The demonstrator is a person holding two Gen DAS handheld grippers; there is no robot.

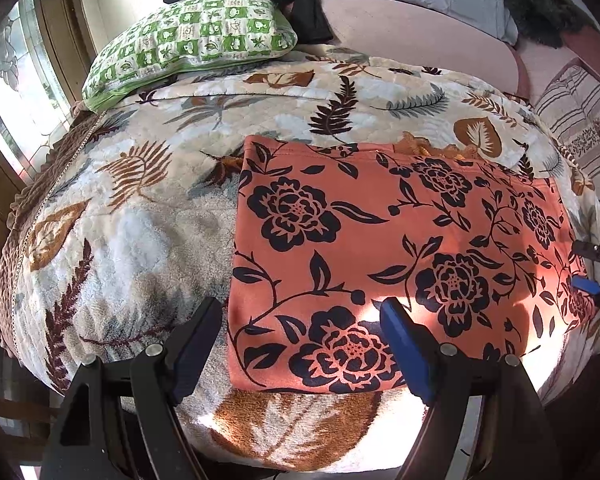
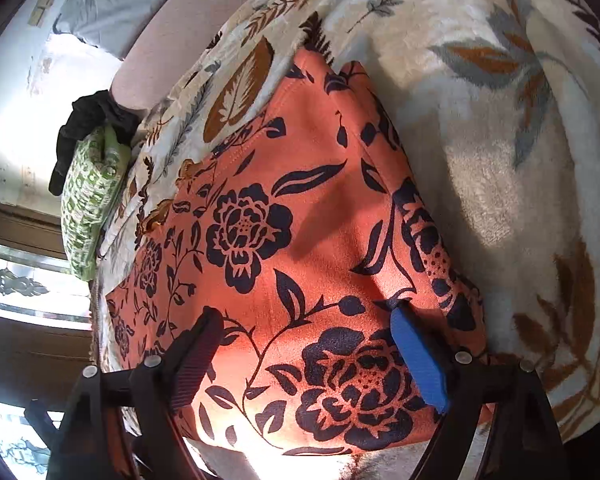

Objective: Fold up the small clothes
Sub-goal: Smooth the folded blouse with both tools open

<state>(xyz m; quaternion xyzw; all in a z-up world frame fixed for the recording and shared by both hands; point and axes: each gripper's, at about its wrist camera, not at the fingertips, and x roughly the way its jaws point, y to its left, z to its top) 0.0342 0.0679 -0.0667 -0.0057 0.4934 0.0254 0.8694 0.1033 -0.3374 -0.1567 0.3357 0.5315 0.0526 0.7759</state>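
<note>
Folded orange floral garment point(image 1: 380, 248) lies on a leaf-print blanket point(image 1: 140, 208); left tongs point(image 1: 300, 308) and right tongs point(image 2: 304, 312) both gape empty above it, pillow point(image 1: 188, 36) at eleven o'clock.

Left tongs point(image 1: 300, 312) and right tongs point(image 2: 306, 322) agape.

Orange garment point(image 1: 380, 220) with navy flowers; cream leaf-print blanket point(image 1: 132, 220)
</note>
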